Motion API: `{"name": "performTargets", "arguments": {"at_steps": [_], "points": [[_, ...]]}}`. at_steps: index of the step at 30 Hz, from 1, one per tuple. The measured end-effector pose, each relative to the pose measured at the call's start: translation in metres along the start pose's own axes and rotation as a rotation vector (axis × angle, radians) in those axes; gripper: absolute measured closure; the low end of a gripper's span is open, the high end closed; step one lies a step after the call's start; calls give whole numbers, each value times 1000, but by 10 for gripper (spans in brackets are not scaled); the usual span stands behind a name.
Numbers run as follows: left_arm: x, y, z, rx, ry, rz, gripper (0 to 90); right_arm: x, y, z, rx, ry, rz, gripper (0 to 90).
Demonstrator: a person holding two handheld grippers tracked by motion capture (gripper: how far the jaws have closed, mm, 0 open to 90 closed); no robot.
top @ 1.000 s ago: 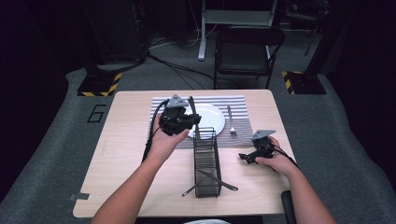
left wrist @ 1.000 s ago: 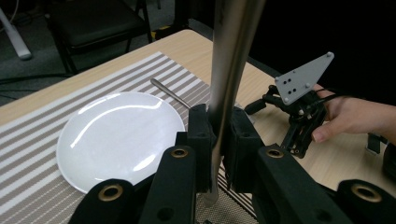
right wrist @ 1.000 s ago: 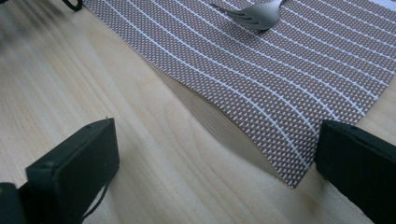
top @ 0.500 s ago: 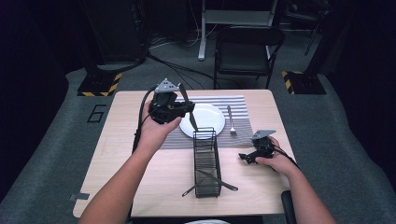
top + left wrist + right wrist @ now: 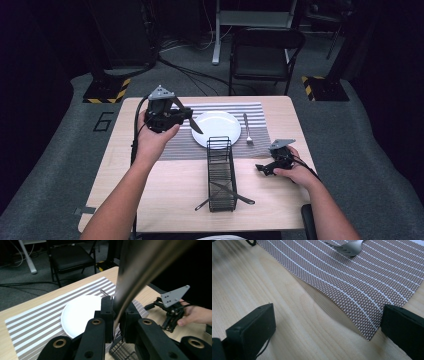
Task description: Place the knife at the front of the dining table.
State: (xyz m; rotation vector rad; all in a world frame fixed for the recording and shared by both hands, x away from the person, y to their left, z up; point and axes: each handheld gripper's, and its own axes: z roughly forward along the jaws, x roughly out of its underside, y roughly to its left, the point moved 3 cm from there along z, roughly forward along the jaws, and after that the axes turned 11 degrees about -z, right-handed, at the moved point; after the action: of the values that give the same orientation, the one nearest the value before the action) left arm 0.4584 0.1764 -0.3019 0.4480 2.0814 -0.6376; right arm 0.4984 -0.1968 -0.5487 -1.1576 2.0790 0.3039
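Note:
My left gripper (image 5: 182, 116) is raised over the striped placemat (image 5: 175, 147), just left of the white plate (image 5: 216, 129). It is shut on a metal knife (image 5: 194, 125), whose blade slants down toward the plate. In the left gripper view the knife (image 5: 140, 272) rises between the pressed pads of my left gripper (image 5: 116, 315), above the plate (image 5: 80, 312). My right gripper (image 5: 262, 168) rests on the table right of the black wire rack (image 5: 220, 172). In the right gripper view my right gripper (image 5: 328, 325) stands open, with nothing between its fingers, by the placemat's corner (image 5: 362, 322).
A fork (image 5: 247, 130) lies on the placemat right of the plate, and its tines (image 5: 348, 248) show in the right gripper view. Two utensils (image 5: 225, 196) lie crossed through the rack's near end. A black chair (image 5: 265, 45) stands behind the wooden table (image 5: 170, 195).
My left hand has carried the knife up and to the left, away from the rack's far end, to a spot left of the plate. The right hand has stayed put.

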Motion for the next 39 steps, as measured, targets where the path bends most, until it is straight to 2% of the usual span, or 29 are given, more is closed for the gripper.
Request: {"name": "performTargets", "arguments": {"at_steps": [3, 6, 11, 17, 23, 28, 33, 39], "points": [[7, 9, 0, -24, -1, -13, 824, 0, 0, 0, -1, 1, 1, 0], [14, 20, 1, -65, 1, -16, 824, 0, 0, 0, 0, 1, 1, 0], [25, 34, 2, -104, 2, -34, 824, 0, 0, 0, 0, 1, 0, 0], [44, 54, 5, -172, 20, -36, 825, 0, 0, 0, 0, 1, 0, 0], [59, 71, 7, -198, 17, -86, 825, 0, 0, 0, -1, 1, 1, 0], [72, 84, 14, -215, 35, -121, 825, 0, 0, 0, 0, 1, 1, 0], [81, 92, 22, -237, 52, -134, 825, 0, 0, 0, 0, 1, 0, 0], [84, 98, 29, -248, 70, -142, 825, 0, 0, 0, 0, 0, 0, 0]]}}
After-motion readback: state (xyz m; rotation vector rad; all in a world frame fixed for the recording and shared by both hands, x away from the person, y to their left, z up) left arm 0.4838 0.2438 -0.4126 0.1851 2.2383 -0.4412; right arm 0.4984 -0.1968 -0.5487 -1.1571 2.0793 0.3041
